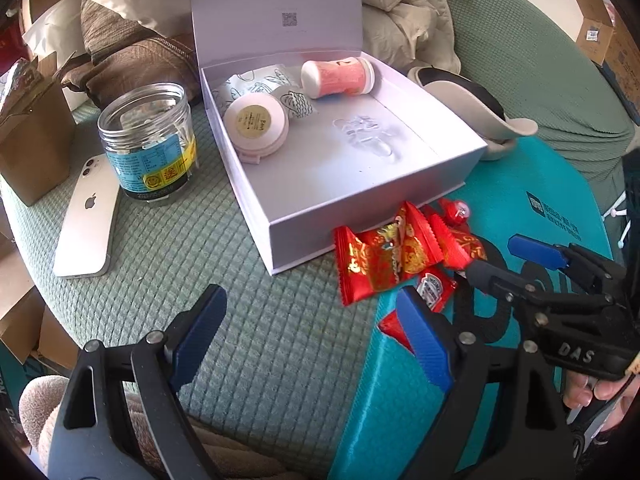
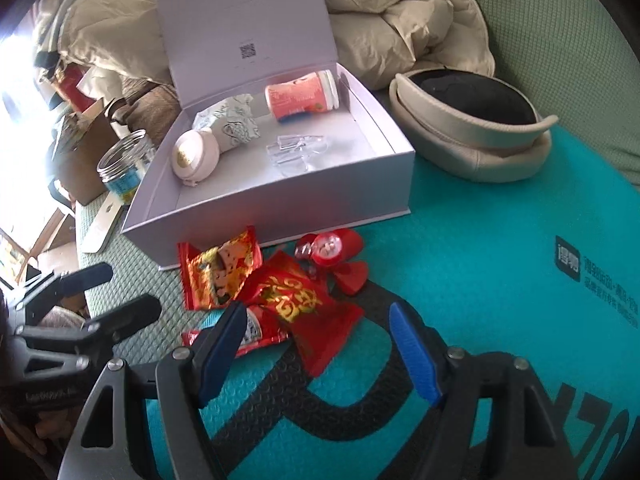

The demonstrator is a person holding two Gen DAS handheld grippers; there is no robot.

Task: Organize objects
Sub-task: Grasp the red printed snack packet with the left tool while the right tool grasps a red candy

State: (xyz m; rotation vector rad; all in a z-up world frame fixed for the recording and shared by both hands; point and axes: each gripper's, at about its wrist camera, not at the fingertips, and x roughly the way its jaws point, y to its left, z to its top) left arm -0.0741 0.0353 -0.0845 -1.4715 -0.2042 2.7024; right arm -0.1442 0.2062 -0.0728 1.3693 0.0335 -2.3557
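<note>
Nearest item: left gripper, blue-padded jaws spread wide over the green quilted cover, nothing between them. Right gripper, also unclenched and empty, poised over the teal mat; its black frame carries the raised letters "DAS" in the left wrist view.

Next: pile of red snack packets, gold printing on the wrappers, characters not legible. Pile lies just outside the box's front wall, straddling the mat's edge and the quilted cover. One red wrapped candy sits just beside the pile.

Judged step: approach for a pick. The next move calls for the right gripper to settle its pads either side of one packet's edge, then close; loose foil may slip or drag its neighbours.

Beyond: open white gift box, lid upright with a QR code printed inside. Contents: round pink compact with a gold label, print too small to read; orange-labelled bottle on its side; patterned sachets; clear plastic piece.

Left of the box: clear jar, blue and yellow label; white phone bearing the Apple logo.

Farthest: beige cap.
</note>
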